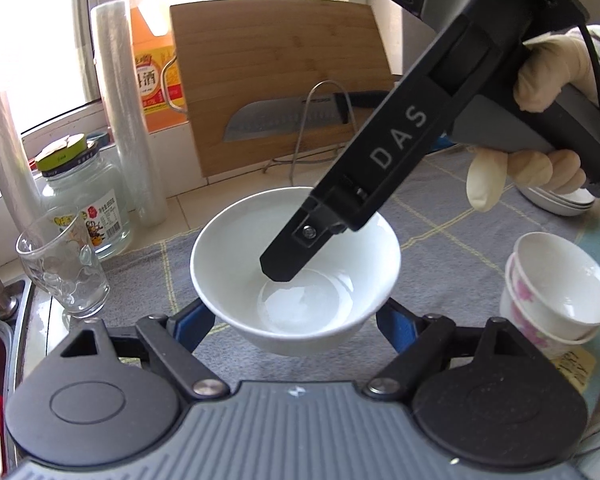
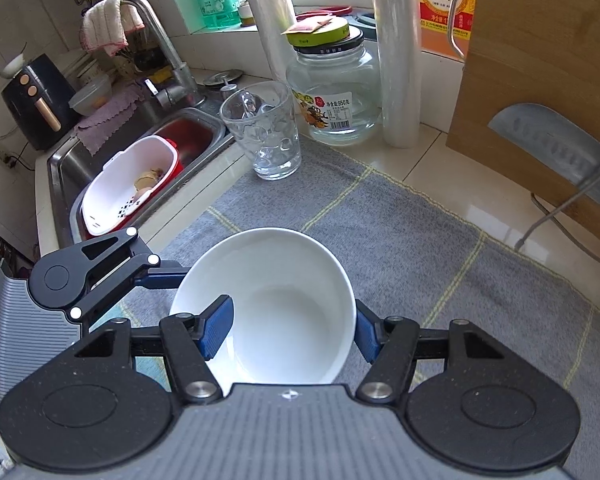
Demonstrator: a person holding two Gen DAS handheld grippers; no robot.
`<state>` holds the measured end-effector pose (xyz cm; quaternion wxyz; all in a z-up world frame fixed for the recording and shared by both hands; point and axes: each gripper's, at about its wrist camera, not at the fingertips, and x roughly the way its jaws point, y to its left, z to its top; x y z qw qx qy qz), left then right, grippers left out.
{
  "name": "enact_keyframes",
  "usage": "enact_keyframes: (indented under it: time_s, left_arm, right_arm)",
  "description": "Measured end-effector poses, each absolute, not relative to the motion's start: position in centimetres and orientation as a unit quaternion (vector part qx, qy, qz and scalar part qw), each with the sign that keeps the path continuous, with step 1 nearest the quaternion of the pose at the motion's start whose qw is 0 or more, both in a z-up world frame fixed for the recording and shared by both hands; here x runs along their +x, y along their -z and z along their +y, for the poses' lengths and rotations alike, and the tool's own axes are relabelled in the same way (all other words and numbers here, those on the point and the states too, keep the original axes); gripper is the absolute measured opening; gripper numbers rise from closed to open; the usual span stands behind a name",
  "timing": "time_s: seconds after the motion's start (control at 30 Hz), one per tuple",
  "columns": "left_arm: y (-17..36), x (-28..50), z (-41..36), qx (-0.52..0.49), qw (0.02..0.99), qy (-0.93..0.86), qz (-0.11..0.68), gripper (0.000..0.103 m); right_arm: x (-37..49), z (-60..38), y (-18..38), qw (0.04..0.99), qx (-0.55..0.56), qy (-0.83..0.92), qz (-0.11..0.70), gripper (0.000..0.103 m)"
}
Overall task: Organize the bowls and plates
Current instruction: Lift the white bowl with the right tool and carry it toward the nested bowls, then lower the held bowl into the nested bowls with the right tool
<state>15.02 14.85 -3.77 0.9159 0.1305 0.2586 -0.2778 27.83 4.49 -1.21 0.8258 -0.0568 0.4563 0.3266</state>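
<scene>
A plain white bowl is held just over the grey mat. My left gripper clasps it from outside, with one blue finger low on each side of the bowl. From the upper right, my right gripper reaches over the rim. One of its fingers is down inside the bowl, and the other rests against the outer right wall. A gloved hand holds that gripper. Two stacked floral cups stand to the right. Stacked white plates peek out behind the hand.
A drinking glass and a glass jar stand at the mat's far-left corner, with two film rolls beside them. A cutting board and a knife lean at the back. The sink holds a white strainer basket.
</scene>
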Motion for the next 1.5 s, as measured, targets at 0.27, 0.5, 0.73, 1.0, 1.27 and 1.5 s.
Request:
enact_keyframes:
  time_s: [0.27, 0.5, 0.73, 1.0, 1.27, 1.5]
  left_arm:
    - [2.8, 12.6, 13.6, 0.142, 0.908, 0.302, 0.252, 0.087]
    - [2.5, 10.3, 12.1, 0.146, 0.903, 0.317, 0.25, 0.087]
    - [2.3, 8.3, 10.0, 0.148, 0.903, 0.319, 0.248, 0.087]
    - [2.1, 6.1, 7.2, 0.156, 0.896, 0.335, 0.245, 0.087]
    - [2.5, 4.8, 4.7, 0.171, 0.886, 0.357, 0.242, 0.087]
    - [3.3, 4.5, 2.9, 0.178, 0.874, 0.377, 0.248, 0.087]
  right_arm:
    - [24.3, 2.6, 0.1, 0.835, -0.053, -0.315, 0.447, 0.068]
    - [21.7, 0.4, -0.3, 0.838, -0.045, -0.312, 0.446, 0.068]
    - [19.5, -1.7, -0.8, 0.84, -0.048, -0.312, 0.442, 0.068]
    - [16.9, -5.1, -0.8, 0.845, -0.035, -0.3, 0.441, 0.068]
    - [14.7, -8.0, -0.6, 0.855, -0.015, -0.275, 0.44, 0.068]
    - [13.9, -9.8, 0.1, 0.859, -0.005, -0.253, 0.445, 0.068]
